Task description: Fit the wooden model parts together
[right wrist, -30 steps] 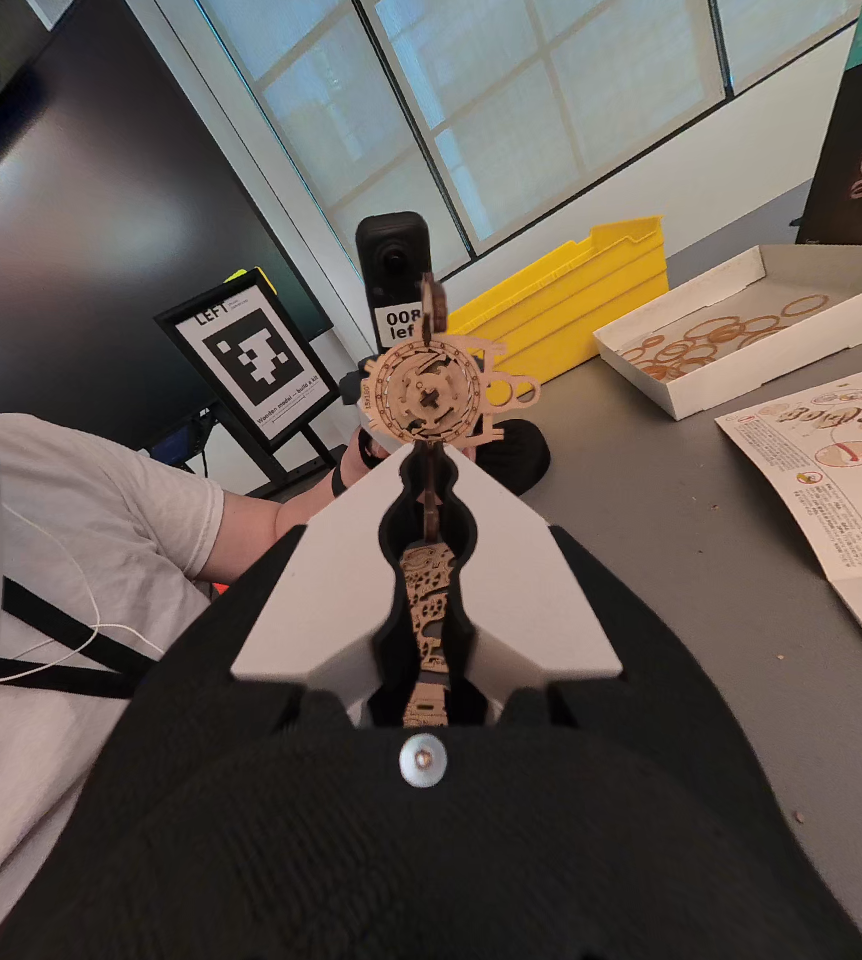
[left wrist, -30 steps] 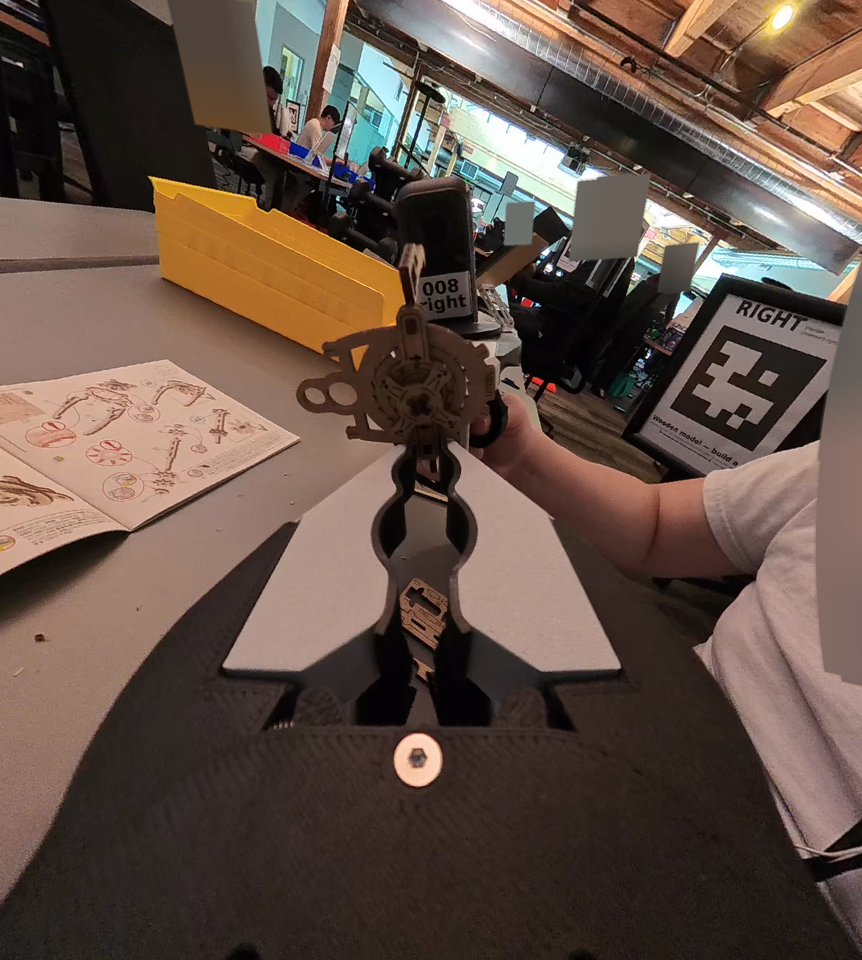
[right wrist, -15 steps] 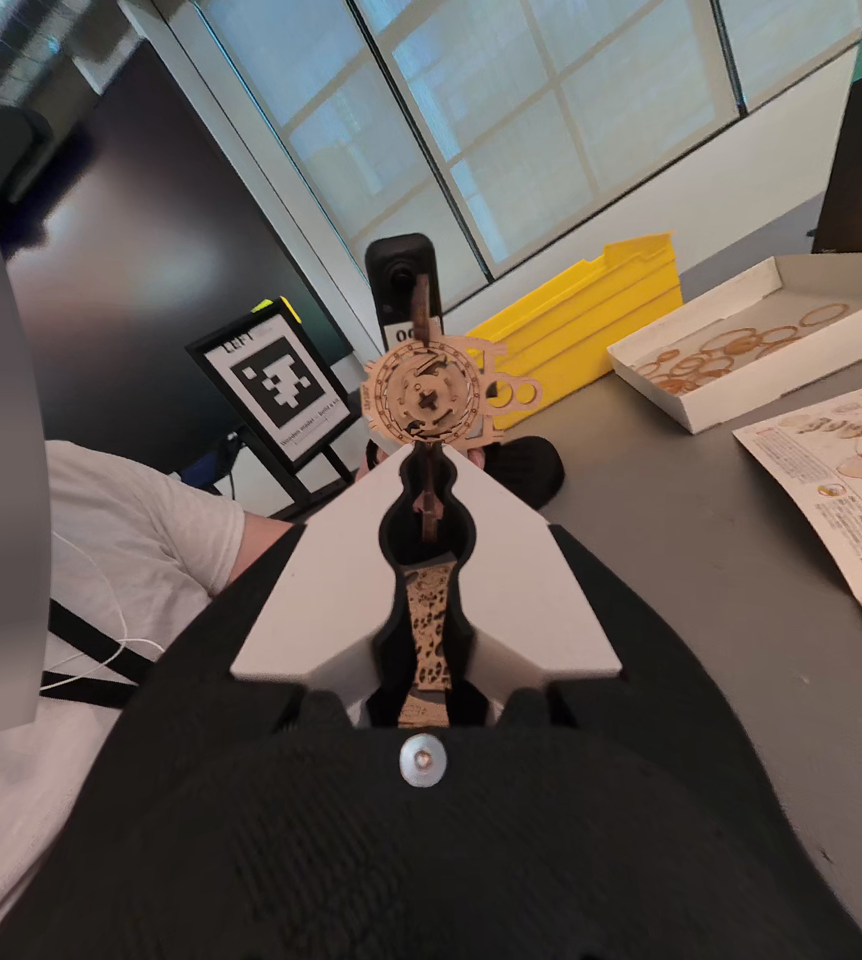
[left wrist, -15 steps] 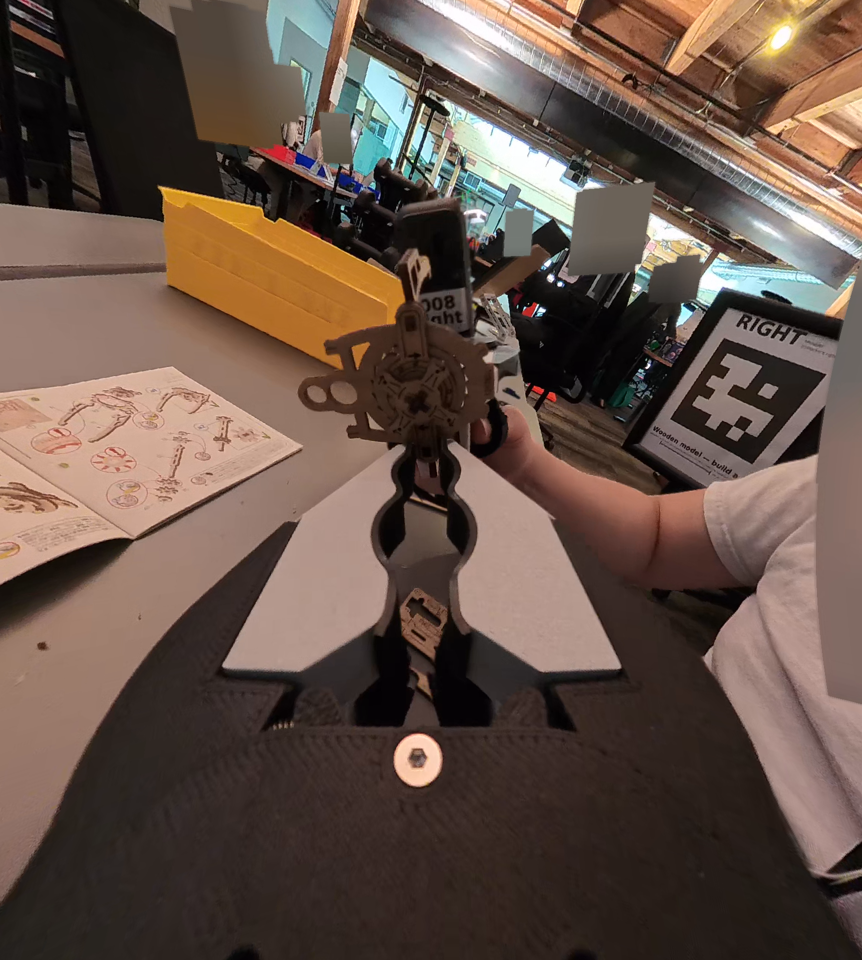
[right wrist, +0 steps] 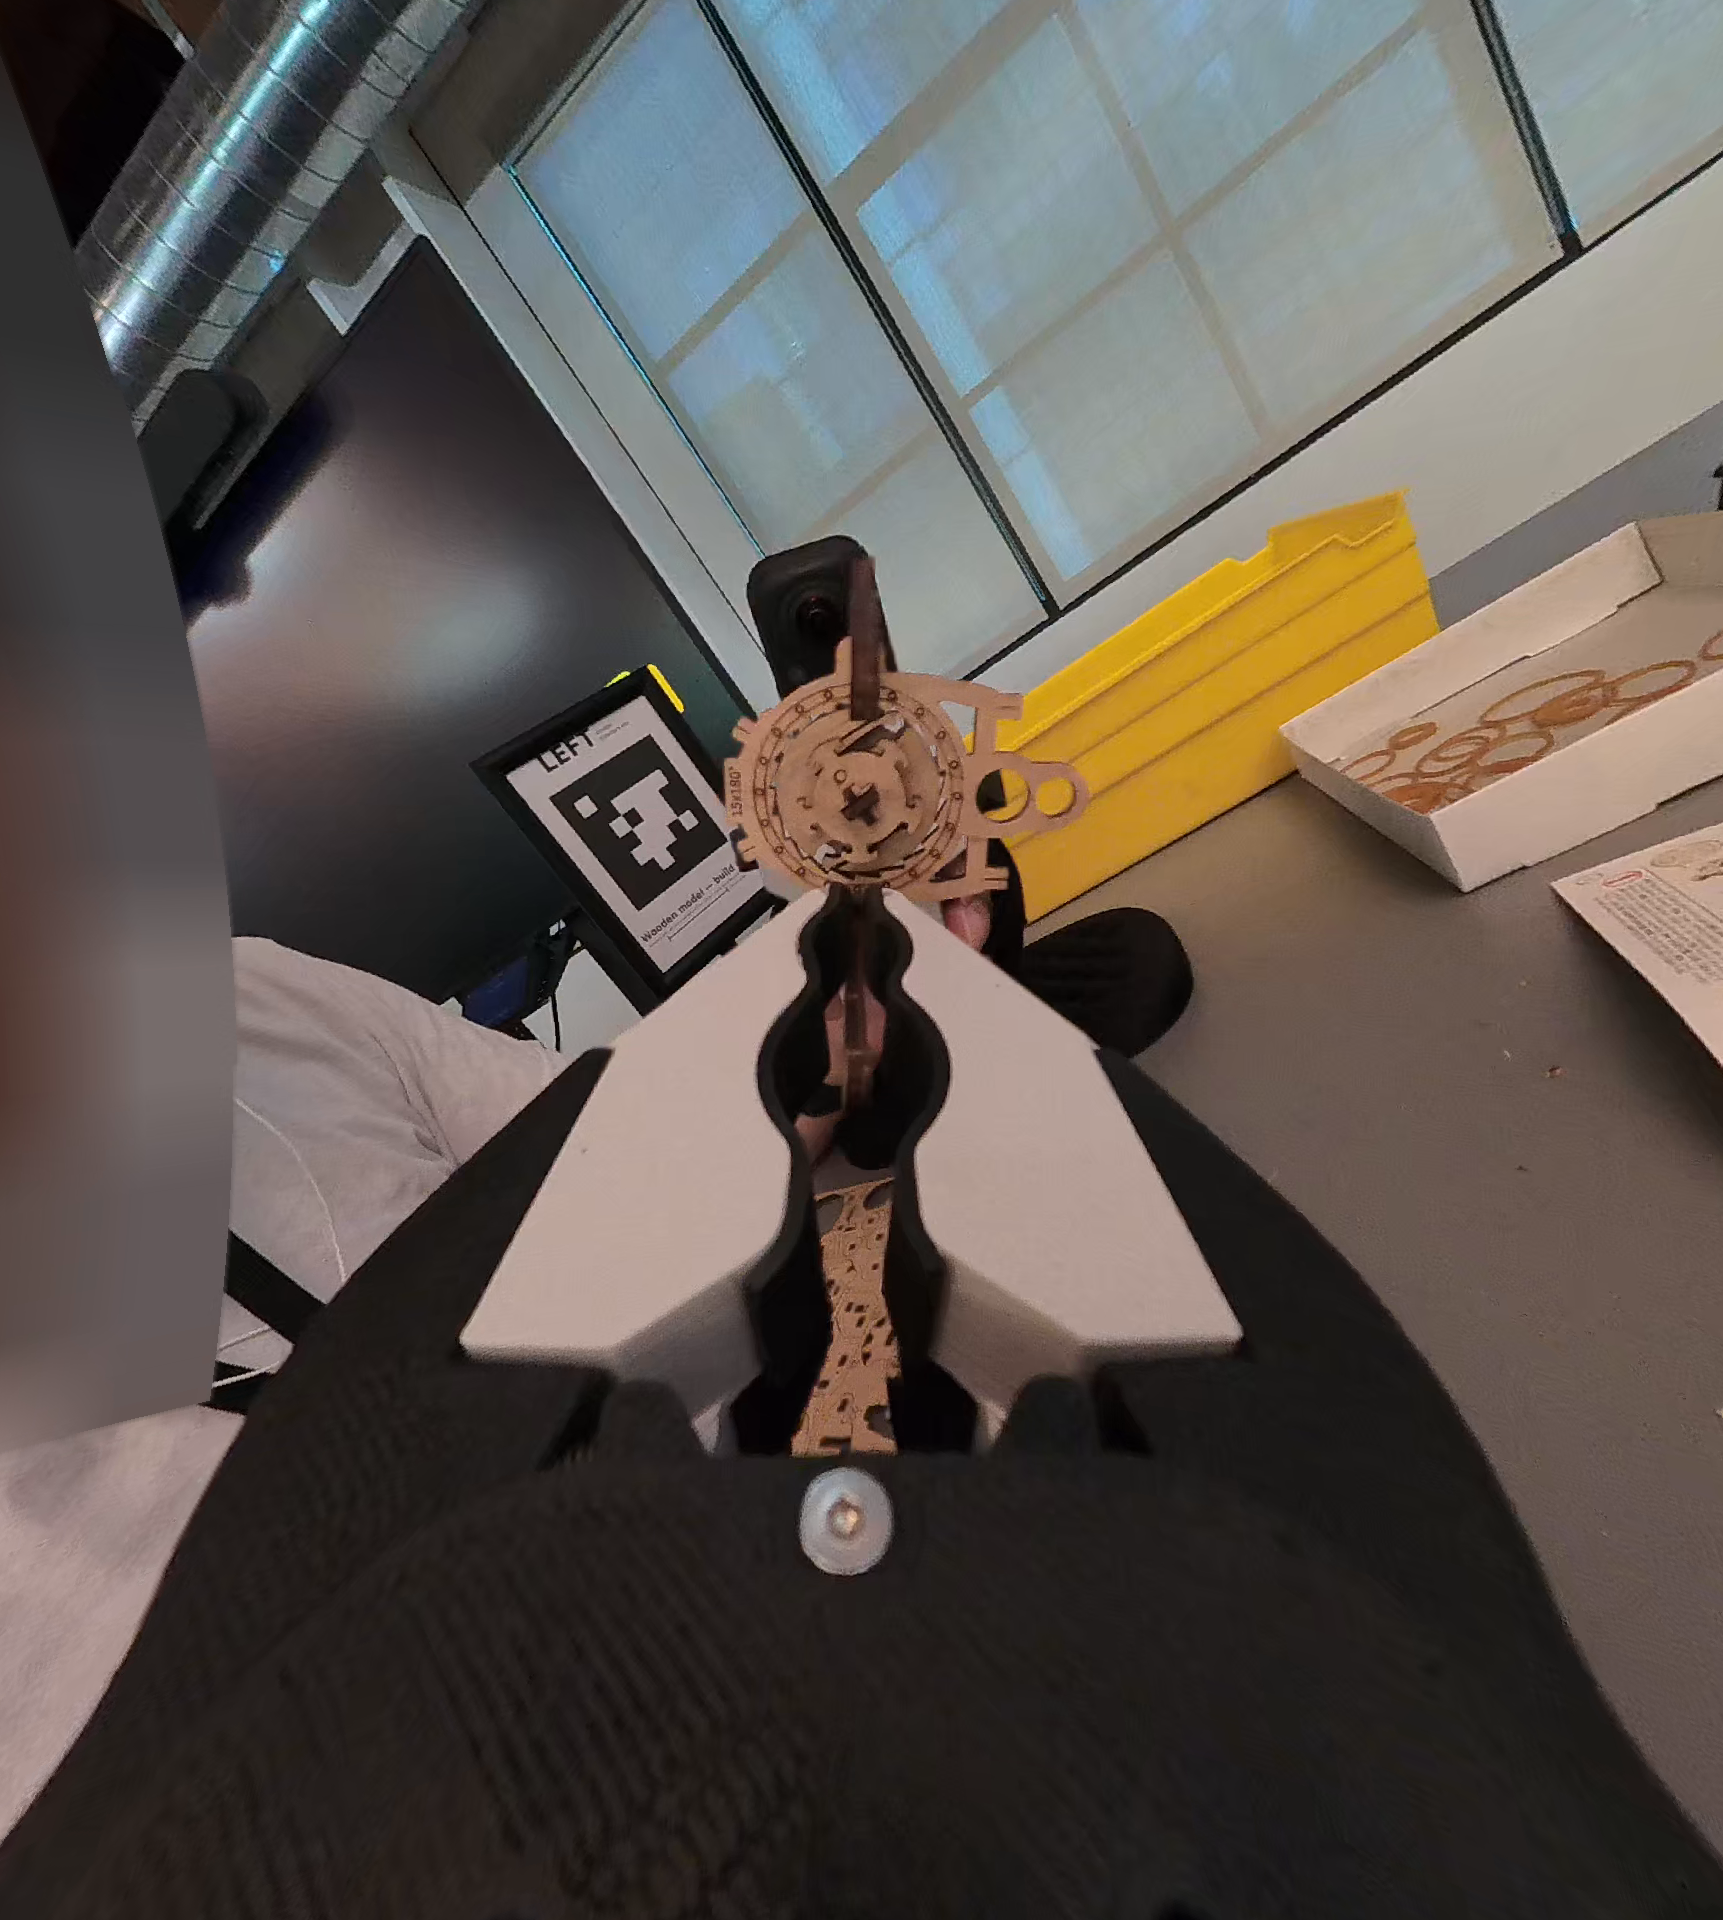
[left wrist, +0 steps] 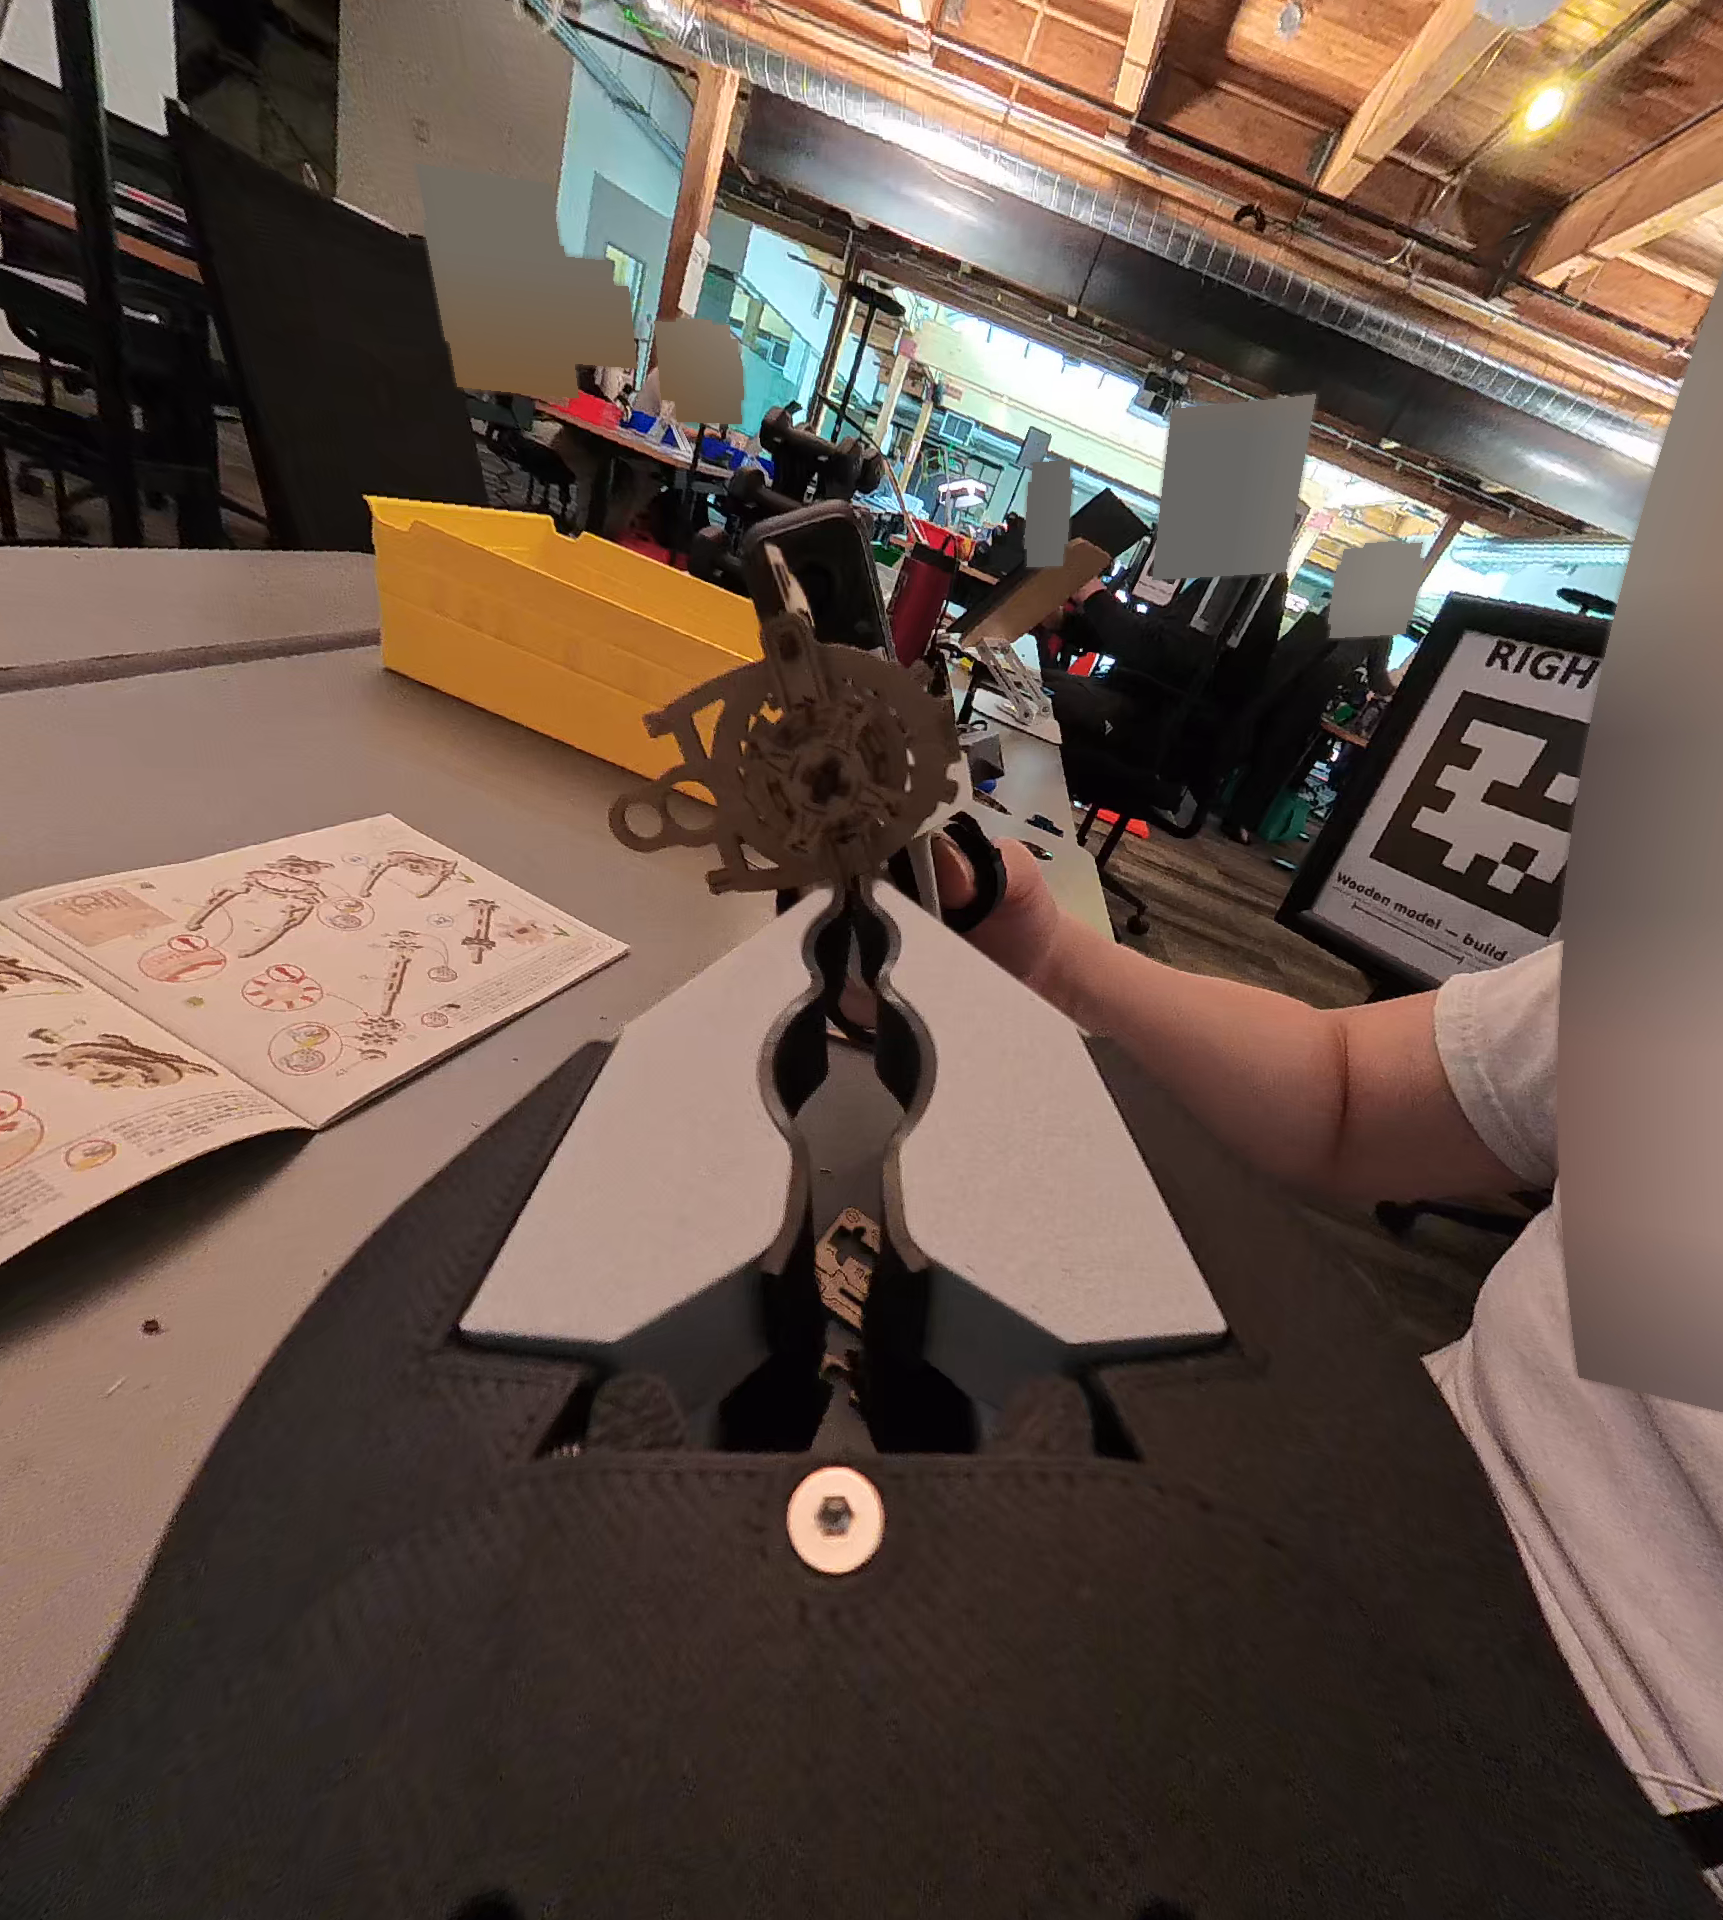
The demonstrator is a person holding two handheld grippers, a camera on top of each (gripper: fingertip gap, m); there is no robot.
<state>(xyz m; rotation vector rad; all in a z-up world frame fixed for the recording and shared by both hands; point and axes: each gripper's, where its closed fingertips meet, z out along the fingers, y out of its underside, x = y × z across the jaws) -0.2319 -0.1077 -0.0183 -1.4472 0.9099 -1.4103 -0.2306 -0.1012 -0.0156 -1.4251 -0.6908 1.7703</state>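
Both grippers, left (left wrist: 844,914) and right (right wrist: 849,914), have their fingers closed on one round wooden gear assembly (left wrist: 815,779), held in the air above the desk (left wrist: 161,727) edge. Uneven squeezing or twisting could snap its thin plywood tabs.

I see the wheel (left wrist: 815,790) (right wrist: 862,790), a round, pale, laser-cut wooden assembly of layered rings around a cross-shaped hub hole, with a toothed rim and a two-holed lug sticking out toward the yellow bin side. It stands upright, face-on to both cameras, held in the air above the bench. A thin flat strip (left wrist: 784,603) (right wrist: 862,655) runs up across its face edge-on, poking above the rim. Another pierced flat piece (right wrist: 852,1320) lies deep in my right claw's slot.
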